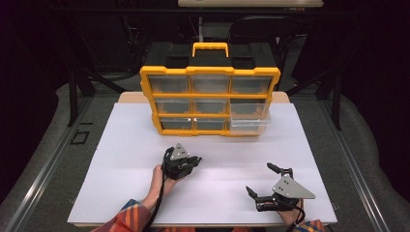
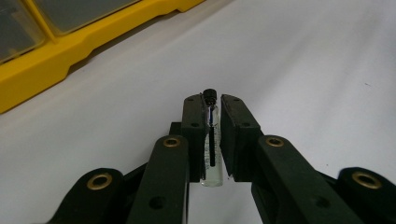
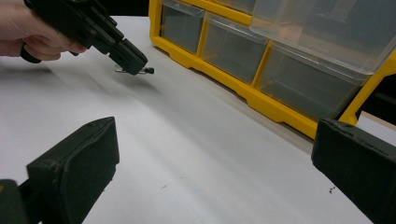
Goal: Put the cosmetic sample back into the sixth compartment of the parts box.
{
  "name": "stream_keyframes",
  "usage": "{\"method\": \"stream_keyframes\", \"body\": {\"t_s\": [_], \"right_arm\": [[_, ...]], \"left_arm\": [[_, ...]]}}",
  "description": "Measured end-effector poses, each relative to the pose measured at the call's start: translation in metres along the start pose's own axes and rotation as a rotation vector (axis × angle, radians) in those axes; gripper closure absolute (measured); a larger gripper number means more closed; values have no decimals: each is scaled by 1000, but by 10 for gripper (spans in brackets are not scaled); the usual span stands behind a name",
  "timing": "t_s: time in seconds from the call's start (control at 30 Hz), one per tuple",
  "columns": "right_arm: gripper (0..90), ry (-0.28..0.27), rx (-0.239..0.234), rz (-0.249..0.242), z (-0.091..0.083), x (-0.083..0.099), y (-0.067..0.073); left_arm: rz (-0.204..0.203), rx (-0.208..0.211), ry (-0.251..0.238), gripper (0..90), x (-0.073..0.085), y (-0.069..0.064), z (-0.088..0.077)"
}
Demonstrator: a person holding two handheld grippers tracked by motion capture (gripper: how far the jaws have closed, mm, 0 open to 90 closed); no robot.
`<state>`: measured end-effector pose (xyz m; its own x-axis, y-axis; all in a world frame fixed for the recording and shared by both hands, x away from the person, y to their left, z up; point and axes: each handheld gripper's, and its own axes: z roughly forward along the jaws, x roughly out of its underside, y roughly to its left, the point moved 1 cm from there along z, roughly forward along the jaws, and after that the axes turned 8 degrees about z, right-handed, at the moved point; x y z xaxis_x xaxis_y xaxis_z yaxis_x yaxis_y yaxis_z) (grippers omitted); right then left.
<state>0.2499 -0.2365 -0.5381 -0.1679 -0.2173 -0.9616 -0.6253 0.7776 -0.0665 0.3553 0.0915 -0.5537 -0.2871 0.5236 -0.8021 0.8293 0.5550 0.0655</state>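
The drawer organizer [image 1: 210,99] had a yellow frame with clear drawers. The vial [image 2: 211,140] was clear with a black cap, both grippers [image 1: 193,160] [image 1: 261,180] black, and the tabletop [image 1: 121,154] white.

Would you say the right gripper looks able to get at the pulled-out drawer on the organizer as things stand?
Probably yes. The right gripper stands open with nothing between its jaws, and bare white table lies between it and the pulled-out clear drawer on the yellow organizer's right side. The left gripper, holding a small vial, is off to the side.
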Motion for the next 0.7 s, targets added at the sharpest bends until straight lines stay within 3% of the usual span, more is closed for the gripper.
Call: {"method": "stream_keyframes", "body": {"t_s": [0.47, 0.7], "right_arm": [[2, -1, -7, 2, 2, 0, 1], [2, 6, -10, -6, 2, 0, 4]], "left_arm": [[14, 14, -12, 799, -11, 1, 6], [-2, 25, -42, 799, -18, 4, 4]]}}
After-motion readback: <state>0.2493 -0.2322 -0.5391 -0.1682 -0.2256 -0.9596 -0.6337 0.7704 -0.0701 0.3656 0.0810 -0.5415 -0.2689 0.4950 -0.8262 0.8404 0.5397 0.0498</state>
